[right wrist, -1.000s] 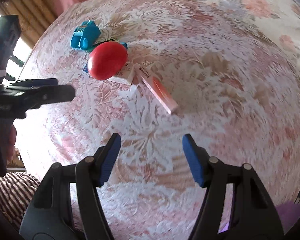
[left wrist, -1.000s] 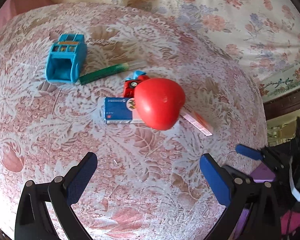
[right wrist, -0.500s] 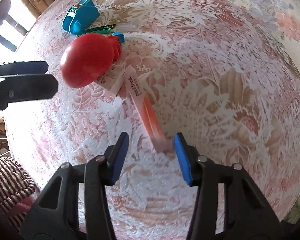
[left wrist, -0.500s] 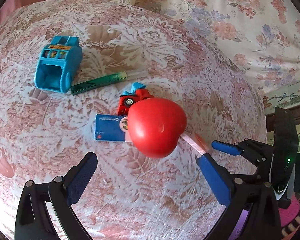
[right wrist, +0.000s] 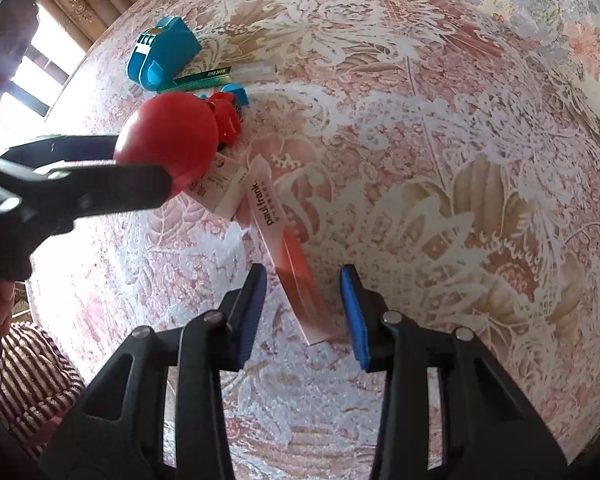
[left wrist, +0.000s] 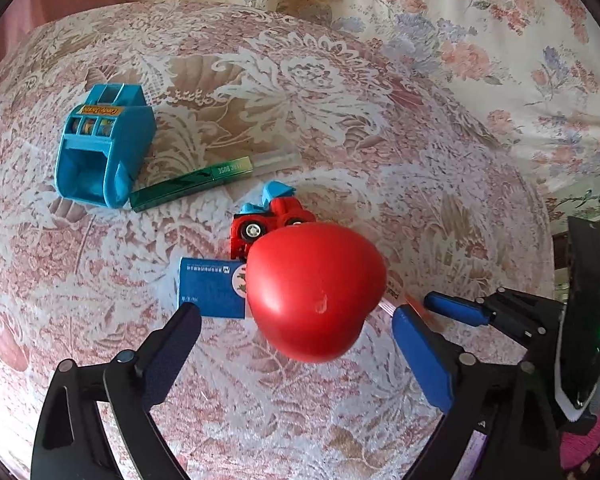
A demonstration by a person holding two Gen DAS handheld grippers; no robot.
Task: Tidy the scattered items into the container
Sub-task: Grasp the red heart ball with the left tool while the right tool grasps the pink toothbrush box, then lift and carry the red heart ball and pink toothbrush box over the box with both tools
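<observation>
the tablecloth [left wrist: 340, 92] is lace-patterned cloth, matt and textured. the red heart [left wrist: 314, 292] looks smooth and softly glossy, like foam or rubber, with one small nick. the blue slot-machine toy [left wrist: 102, 148] and the red toy car [left wrist: 266, 224] are shiny moulded plastic. the green strip [left wrist: 192, 184] has a metallic foil sheen. the blue box [left wrist: 210, 290] and the pink paul frank box [right wrist: 288, 252] are smooth printed card. both grippers' fingers [right wrist: 354, 312] carry matt blue pads on black plastic.
</observation>
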